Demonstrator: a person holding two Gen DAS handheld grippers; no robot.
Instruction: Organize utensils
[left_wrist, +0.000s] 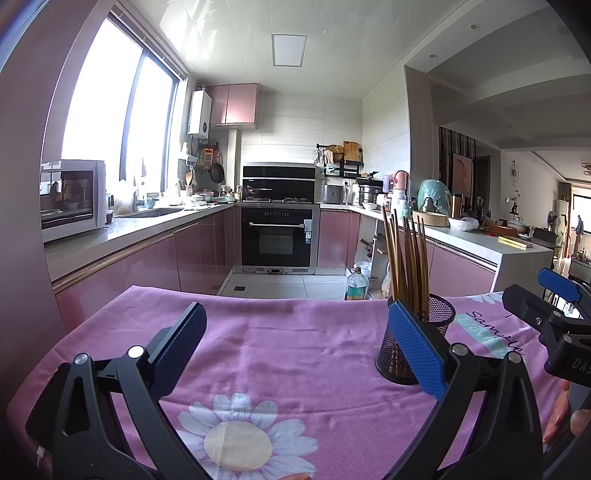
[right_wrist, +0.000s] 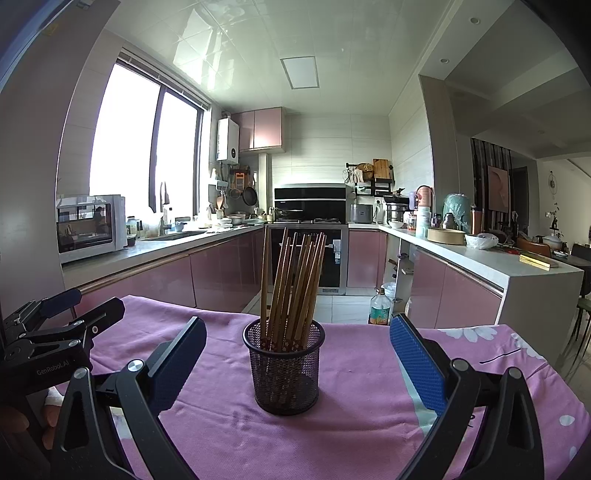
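A black mesh holder (right_wrist: 283, 369) stands upright on the pink flowered cloth (right_wrist: 351, 435), with several brown wooden chopsticks (right_wrist: 291, 284) standing in it and leaning a little right. My right gripper (right_wrist: 297, 354) is open and empty, its jaws wide apart on either side of the holder, not touching it. My left gripper (left_wrist: 295, 350) is open and empty over bare cloth, left of the holder (left_wrist: 410, 343); its right finger (left_wrist: 417, 350) overlaps the holder in view. The chopsticks (left_wrist: 406, 258) also show in the left wrist view. Each gripper shows at the edge of the other's view.
The cloth-covered table (left_wrist: 258, 332) ends at a far edge toward the kitchen floor. A plastic bottle (right_wrist: 379, 308) stands on the floor beyond. Pink cabinets, a microwave (right_wrist: 90, 227) on the left counter, an oven (left_wrist: 277, 236) at the back, and a cluttered right counter (right_wrist: 480, 254) surround the space.
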